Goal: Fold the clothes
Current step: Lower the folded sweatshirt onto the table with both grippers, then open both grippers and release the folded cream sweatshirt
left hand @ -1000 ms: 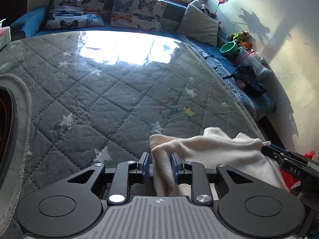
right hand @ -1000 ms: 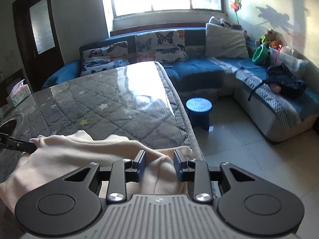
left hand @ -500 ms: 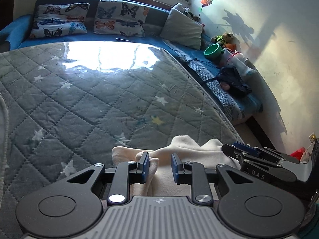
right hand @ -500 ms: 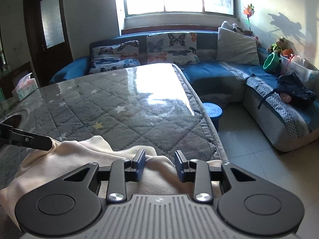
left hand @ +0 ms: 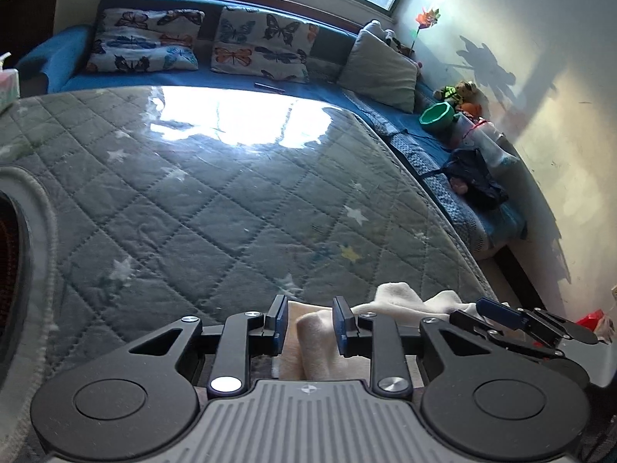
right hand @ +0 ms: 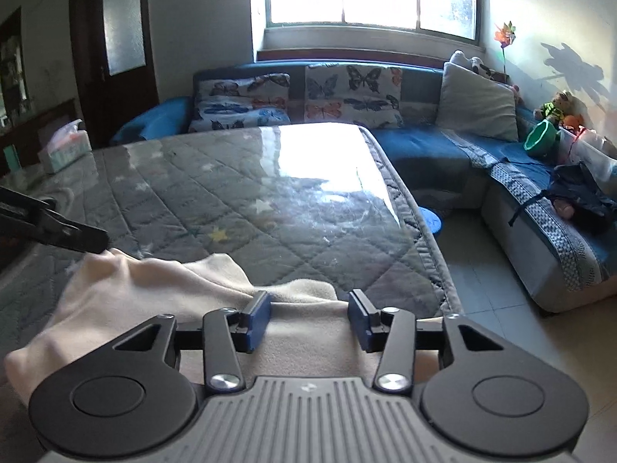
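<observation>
Presently, right gripper (right hand: 308, 318) fingers are opening off the cream fleece garment (right hand: 154, 293), left gripper (left hand: 310, 320) pinching a fold; slippage could undo it.

Left gripper (left hand: 310, 318) fingers narrowly apart, right gripper (right hand: 309, 320) fingers opening, both angled downward

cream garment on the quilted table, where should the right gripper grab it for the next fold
Take the cream garment by its far right edge, the raised lip just beyond the right gripper, whose jaws are opening with no cloth pinched. Come from the near side, low along the quilted table: that lifted edge offers something to pinch.
</observation>
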